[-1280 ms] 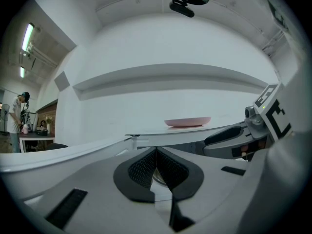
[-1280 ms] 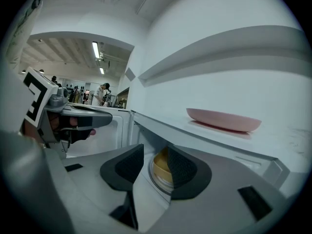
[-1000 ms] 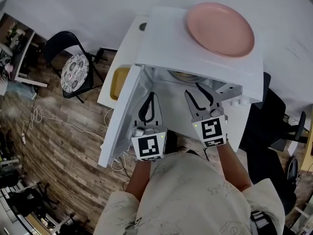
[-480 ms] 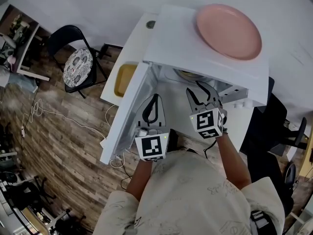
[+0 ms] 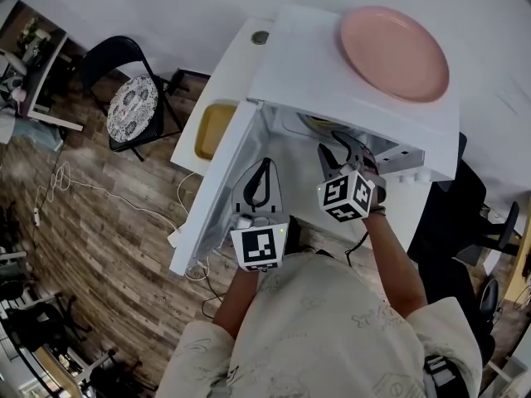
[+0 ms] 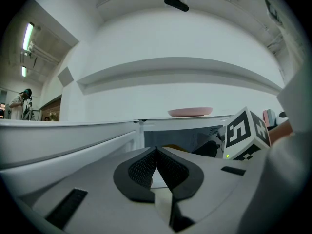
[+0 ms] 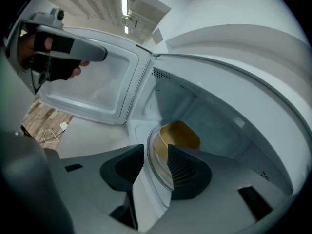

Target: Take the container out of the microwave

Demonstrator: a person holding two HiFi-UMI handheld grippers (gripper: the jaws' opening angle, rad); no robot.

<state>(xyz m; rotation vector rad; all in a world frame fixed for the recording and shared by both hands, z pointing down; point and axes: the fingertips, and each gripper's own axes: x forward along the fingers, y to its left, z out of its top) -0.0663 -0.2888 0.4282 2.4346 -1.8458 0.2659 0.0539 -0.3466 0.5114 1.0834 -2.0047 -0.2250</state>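
The yellow container (image 7: 179, 135) sits on the glass turntable (image 7: 155, 172) inside the white microwave (image 5: 332, 65), whose door (image 5: 217, 189) hangs open to the left. In the head view only a sliver of the container (image 5: 319, 124) shows under the microwave's top. My right gripper (image 7: 156, 152) is open and reaches into the cavity, its jaws standing at the container's near rim without closing on it. From above, the right gripper (image 5: 342, 149) is at the opening. My left gripper (image 5: 264, 166) is shut and empty, hovering in front of the open door; its view shows the shut left gripper (image 6: 156, 152).
A pink plate (image 5: 392, 52) lies on top of the microwave. A yellow tray (image 5: 211, 131) rests on the white table left of the door. A black chair (image 5: 124, 106) stands on the wooden floor at the left. A second dark chair (image 5: 465, 214) is at the right.
My right gripper has moved forward and turned, its jaws now inside the microwave opening. The left gripper has stayed almost in place, still shut.
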